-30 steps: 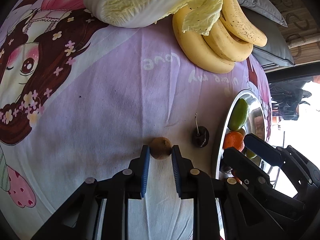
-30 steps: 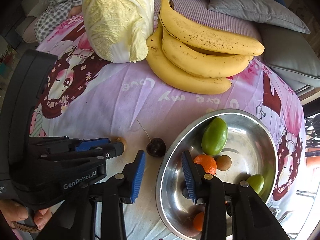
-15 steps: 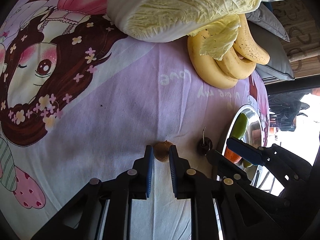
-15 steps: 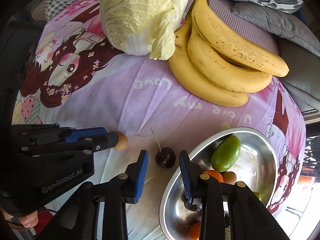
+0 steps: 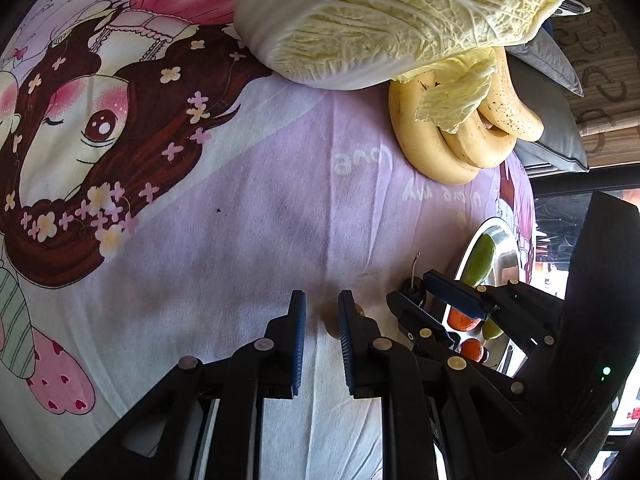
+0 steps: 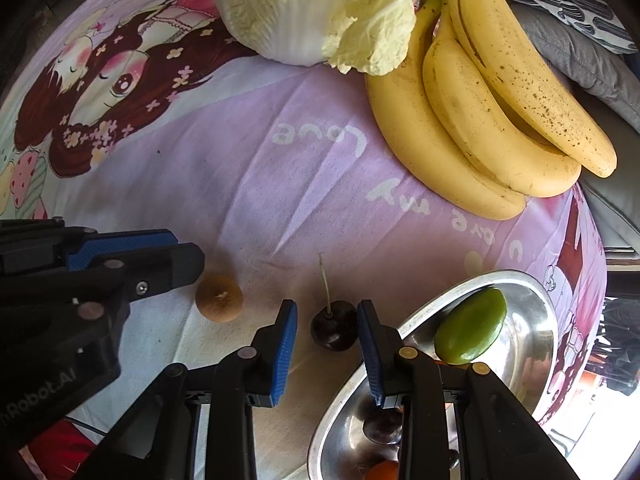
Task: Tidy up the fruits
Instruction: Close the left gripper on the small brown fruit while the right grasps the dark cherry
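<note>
Dark and glossy, the cherry [image 6: 333, 330] sits just left of the steel bowl [image 6: 532, 300], between the right gripper [image 6: 326, 322]'s wide jaws; its roundness could let it squirt out on closing.

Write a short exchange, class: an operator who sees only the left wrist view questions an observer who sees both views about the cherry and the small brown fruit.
Operator: Is the cherry gripped? The other tool hides it from me.
Observer: No. The cherry lies on the cloth between the open right tongs, with a gap on each side.
Operator: And the brown fruit?
Observer: The small brown fruit sits on the cloth, round and whole, beside the tip of the left tongs. I cannot tell whether they touch.
</note>
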`<action>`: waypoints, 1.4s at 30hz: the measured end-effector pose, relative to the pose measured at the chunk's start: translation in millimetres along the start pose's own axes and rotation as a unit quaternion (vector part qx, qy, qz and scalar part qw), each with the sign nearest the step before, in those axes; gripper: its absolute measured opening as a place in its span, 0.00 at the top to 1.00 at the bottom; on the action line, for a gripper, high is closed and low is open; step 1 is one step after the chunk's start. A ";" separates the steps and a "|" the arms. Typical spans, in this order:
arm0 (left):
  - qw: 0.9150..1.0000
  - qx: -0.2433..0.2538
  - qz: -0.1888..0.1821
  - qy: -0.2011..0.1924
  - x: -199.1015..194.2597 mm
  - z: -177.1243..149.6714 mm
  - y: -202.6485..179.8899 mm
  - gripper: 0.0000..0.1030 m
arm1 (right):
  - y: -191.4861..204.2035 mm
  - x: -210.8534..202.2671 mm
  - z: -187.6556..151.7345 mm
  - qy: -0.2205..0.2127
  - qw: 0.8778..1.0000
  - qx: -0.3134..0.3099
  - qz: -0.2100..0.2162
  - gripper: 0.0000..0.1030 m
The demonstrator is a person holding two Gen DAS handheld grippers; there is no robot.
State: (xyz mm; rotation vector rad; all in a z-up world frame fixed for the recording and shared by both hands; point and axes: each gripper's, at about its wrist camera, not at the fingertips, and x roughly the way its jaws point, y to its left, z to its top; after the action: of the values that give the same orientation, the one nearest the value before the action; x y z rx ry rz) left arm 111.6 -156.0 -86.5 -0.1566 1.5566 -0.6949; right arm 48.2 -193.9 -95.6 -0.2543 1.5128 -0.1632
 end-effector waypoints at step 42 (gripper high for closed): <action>0.999 0.029 -0.001 0.045 42.4 -10.9 -36.9 0.74 | -2.1 -45.3 -45.9 -0.033 0.998 0.044 0.034 0.78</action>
State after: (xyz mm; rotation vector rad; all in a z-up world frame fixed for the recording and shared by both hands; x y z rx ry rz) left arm 84.4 -203.1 -104.5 -0.0854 1.6205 -0.7564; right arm 0.1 -187.0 -53.2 -0.1363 1.4422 -0.1645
